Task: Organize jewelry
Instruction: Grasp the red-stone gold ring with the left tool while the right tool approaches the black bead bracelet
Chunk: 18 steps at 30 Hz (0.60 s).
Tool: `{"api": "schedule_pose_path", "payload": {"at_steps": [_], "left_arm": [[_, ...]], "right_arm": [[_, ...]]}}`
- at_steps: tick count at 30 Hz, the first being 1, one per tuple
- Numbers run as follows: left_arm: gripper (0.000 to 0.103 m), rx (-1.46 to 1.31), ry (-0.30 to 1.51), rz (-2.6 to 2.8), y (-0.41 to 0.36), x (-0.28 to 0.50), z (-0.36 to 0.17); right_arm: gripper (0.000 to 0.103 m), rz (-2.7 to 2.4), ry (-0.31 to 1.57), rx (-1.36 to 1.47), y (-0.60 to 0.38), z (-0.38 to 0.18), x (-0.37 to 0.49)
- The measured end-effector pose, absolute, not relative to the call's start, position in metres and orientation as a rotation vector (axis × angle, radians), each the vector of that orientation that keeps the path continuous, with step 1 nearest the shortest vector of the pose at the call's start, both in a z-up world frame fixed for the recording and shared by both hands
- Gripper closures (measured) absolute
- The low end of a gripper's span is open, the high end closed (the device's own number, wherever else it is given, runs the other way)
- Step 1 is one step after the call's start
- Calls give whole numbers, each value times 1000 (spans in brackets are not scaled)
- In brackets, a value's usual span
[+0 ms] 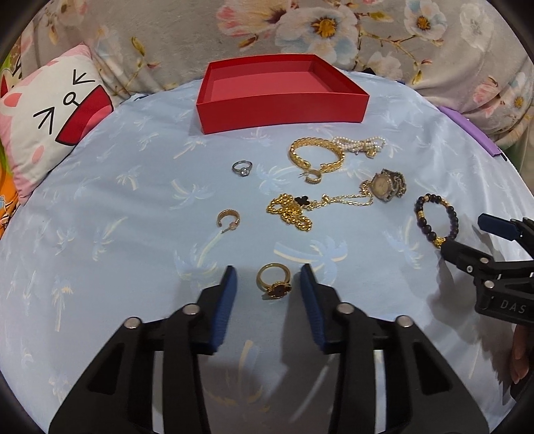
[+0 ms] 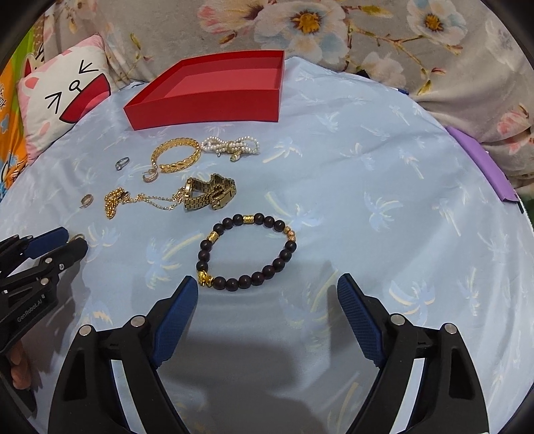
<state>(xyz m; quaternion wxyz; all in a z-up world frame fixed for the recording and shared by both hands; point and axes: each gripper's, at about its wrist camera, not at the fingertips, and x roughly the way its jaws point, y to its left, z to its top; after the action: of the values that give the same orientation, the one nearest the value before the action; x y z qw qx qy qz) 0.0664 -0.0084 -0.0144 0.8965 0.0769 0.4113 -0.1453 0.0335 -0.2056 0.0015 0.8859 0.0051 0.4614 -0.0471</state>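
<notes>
**Jaws bracket a ring and hover by a bead bracelet**

Jaws of the left gripper (image 1: 268, 283) stand narrowly apart on either side of the gold ring with a dark clover face (image 1: 273, 282), which lies flat on the blue palm-print cloth (image 1: 116, 233); the pads do not visibly press it, so I judge the ring framed for a pinch, not yet held. The right gripper (image 2: 267, 288) has its jaws wide and empty, just short of the dark bead bracelet (image 2: 245, 253), which is spread in a loop that an open span suits.

Beyond these lie the gold chain with a black clover (image 1: 293, 210), the gold watch (image 1: 387, 185), a woven gold bangle (image 1: 317, 155), a pearl strand (image 1: 362, 143), a silver ring (image 1: 242, 168) and two small gold hoops (image 1: 228, 218), all loose and apart enough to take singly. The red box (image 1: 280, 110) stands empty at the far edge, probably the destination. A cartoon pillow (image 1: 50, 117) and floral fabric (image 1: 333, 30) lie behind.
</notes>
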Motion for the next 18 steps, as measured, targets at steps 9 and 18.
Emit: {"api": "schedule_pose_path", "payload": {"at_steps": [9,18], "left_arm": [[84,123,837,-334,-4,67,-9],[84,90,815,-319,9,70,-3]], "right_arm": [[27,-88,965,38,-206,-1,40],[36,-119,919,125,-229,10,46]]}}
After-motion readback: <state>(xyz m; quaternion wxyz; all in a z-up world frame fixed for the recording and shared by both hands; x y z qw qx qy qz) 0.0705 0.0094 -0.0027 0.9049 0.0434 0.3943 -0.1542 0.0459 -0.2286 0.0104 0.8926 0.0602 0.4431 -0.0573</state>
